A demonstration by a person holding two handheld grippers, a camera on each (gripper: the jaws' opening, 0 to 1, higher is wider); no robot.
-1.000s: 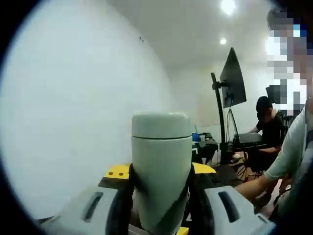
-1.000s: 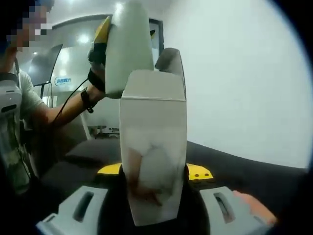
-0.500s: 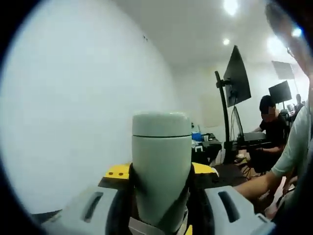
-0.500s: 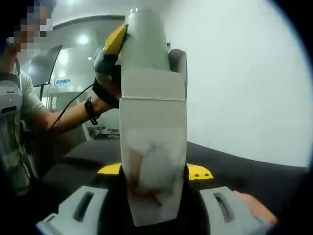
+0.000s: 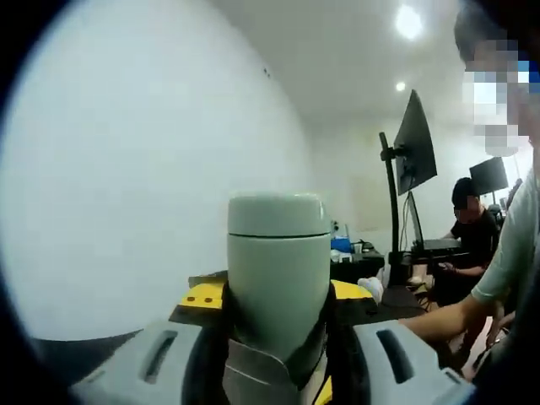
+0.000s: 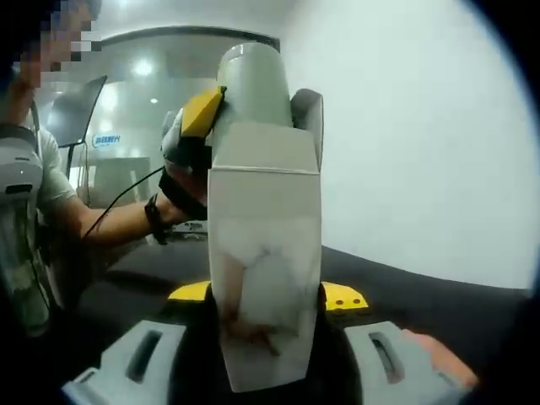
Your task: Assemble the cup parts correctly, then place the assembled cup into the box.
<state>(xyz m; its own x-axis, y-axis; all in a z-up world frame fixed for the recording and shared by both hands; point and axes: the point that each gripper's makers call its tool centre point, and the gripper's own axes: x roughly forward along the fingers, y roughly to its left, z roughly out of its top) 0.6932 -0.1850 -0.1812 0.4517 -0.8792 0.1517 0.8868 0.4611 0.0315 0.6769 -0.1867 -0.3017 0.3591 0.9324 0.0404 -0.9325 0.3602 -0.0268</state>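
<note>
Between the left claw's (image 5: 278, 337) jaws the cup (image 5: 278, 270) sits pinched, poised at the mouth of the box (image 6: 264, 278) clamped by the right claw (image 6: 266, 337), so placing seems underway: next, lower it straight in.

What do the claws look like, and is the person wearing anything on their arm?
Each claw has pale grey jaws with a dark slot in each, black inner parts and yellow plates behind: see the left claw and right claw. In the right gripper view, the person wears a black wristband, a thin black cable and a short pale sleeve.
</note>
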